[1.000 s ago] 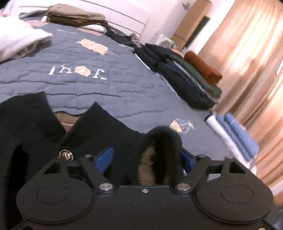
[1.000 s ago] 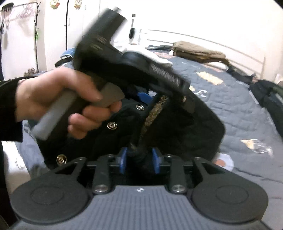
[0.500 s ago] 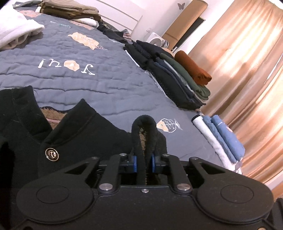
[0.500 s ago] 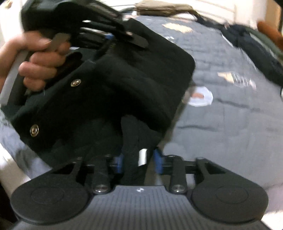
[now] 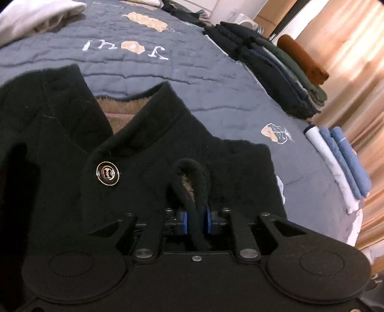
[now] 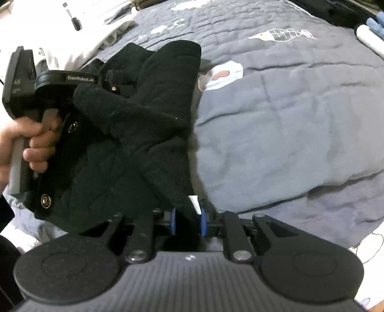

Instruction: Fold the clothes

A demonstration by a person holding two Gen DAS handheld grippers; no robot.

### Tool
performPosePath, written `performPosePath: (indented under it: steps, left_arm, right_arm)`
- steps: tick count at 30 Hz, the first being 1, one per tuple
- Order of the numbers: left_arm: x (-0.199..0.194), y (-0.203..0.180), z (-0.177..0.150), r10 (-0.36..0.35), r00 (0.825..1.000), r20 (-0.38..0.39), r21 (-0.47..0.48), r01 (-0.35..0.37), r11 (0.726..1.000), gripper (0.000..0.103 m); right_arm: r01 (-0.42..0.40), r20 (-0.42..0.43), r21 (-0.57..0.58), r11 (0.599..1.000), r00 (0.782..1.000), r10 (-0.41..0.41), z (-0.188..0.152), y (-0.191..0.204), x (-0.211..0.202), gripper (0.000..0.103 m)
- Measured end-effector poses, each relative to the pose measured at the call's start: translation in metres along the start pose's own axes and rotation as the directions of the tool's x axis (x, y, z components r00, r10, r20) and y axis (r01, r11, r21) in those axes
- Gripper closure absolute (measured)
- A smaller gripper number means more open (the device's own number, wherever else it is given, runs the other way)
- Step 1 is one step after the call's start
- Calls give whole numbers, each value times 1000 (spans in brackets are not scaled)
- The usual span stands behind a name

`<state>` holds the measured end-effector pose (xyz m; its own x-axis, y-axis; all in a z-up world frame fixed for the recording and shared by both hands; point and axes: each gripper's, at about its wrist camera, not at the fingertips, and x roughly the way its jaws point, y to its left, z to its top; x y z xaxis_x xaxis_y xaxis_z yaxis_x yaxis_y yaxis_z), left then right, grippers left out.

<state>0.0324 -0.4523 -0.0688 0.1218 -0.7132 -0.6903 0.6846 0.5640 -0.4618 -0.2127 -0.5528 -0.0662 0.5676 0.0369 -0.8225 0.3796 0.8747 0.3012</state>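
Note:
A black jacket [image 5: 144, 168] with tan fleece lining and metal buttons [image 5: 107, 173] lies bunched on the grey-blue quilt [image 5: 216, 96]. My left gripper [image 5: 195, 220] pinches a looped fold of its black edge between the blue pads; its jaws are opening slightly, with the fabric still pressed between them. In the right wrist view the jacket [image 6: 144, 134] spreads left of centre, one sleeve draped across it. My right gripper [image 6: 186, 222] is shut on the jacket's near edge, next to a white label [image 6: 195, 204]. A hand [image 6: 28, 144] holds the left gripper's handle at the far left.
A row of folded dark clothes [image 5: 276, 69] and a rust-brown roll [image 5: 302, 57] line the bed's right side. Rolled white and blue items [image 5: 340, 158] lie near the edge by the peach curtain [image 5: 355, 60]. A white cloth [image 5: 36, 14] lies at the top left.
The left jaws closed from wide onto the jacket's fold. Both grippers sank toward the bed, the right one rolling and tightening on the edge, and the jacket came down onto the quilt.

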Motion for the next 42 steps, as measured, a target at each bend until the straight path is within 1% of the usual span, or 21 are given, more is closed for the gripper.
performPosePath:
  steps: [1,3,4,5,7,9,10,11,15,18,19,20,22,24,26,29,32,34,36,40,42]
  left_arm:
    - [-5,0,4,-10,1000,3,-15,10,1000,85]
    - [-23,1,12,-73,996,51,-43,76,996,76]
    - [-31,2,15,-86,994,71,-48,89,995,65]
    - [-41,2,19,-76,993,87,-51,81,995,55]
    - [-62,0,25,-71,989,129,-46,78,996,54]
    - [-79,-4,26,-105,983,152,-46,113,993,54]
    - [-85,-8,23,-137,979,151,-45,145,988,52]
    - [-89,-13,19,-173,975,138,-41,180,983,49]
    - [-92,-40,-3,-278,959,61,-15,279,960,49]
    - [-89,-56,-11,-341,939,37,-12,341,940,48]
    - [-88,-61,-12,-373,927,36,-21,374,927,46]
    - [-87,-63,-14,-405,914,28,-43,406,913,37]
    - [-79,-63,-19,-461,887,-12,-117,457,882,29]
    - [-68,-60,-23,-489,871,-50,-186,473,861,29]
    - [-61,-54,-26,-477,877,-55,-240,452,859,29]
    - [-53,-44,-28,-450,892,-48,-311,414,855,28]
    - [-50,-36,-25,-434,901,-20,-357,399,844,26]
    - [-50,-32,-23,-423,906,-2,-383,390,837,24]
    - [-50,-29,-21,-403,915,8,-393,373,840,23]
    - [-47,-22,-20,-369,930,-3,-416,334,846,23]
    - [-46,-19,-21,-355,935,-12,-423,317,849,23]
  right_arm:
    - [0,1,-5,1000,1000,0,-1,0,0,85]
    - [16,10,-47,999,1000,-15,-1,4,0,85]
    - [23,15,-62,998,1000,-22,-1,7,0,85]
    - [30,20,-77,997,999,-29,-2,9,0,85]
    - [45,24,-109,993,999,-43,-3,15,-1,85]
    - [56,26,-125,991,998,-53,-2,18,0,85]
    - [63,27,-132,989,998,-60,-2,19,0,85]
    - [66,26,-133,989,998,-63,-3,20,-1,85]
    - [73,26,-129,989,997,-70,-3,22,-3,85]
    - [63,34,-113,992,998,-60,-1,21,-6,84]
    - [53,38,-99,994,998,-50,-1,19,-10,84]
    - [43,44,-87,995,998,-39,0,18,-14,84]
    - [27,59,-74,997,998,-23,0,16,-23,84]
    - [11,68,-63,998,998,-7,0,15,-32,84]
    - [-11,73,-38,999,997,14,1,13,-39,82]
    - [-83,82,14,996,993,82,5,8,-47,76]
    - [-150,103,79,985,985,142,8,1,-51,67]
    - [-160,122,106,981,982,147,9,-3,-52,64]
    - [-158,138,126,979,980,140,12,-6,-53,64]
    - [-190,227,135,972,961,156,13,-8,-63,62]
    - [-192,256,106,976,953,160,13,-2,-62,61]
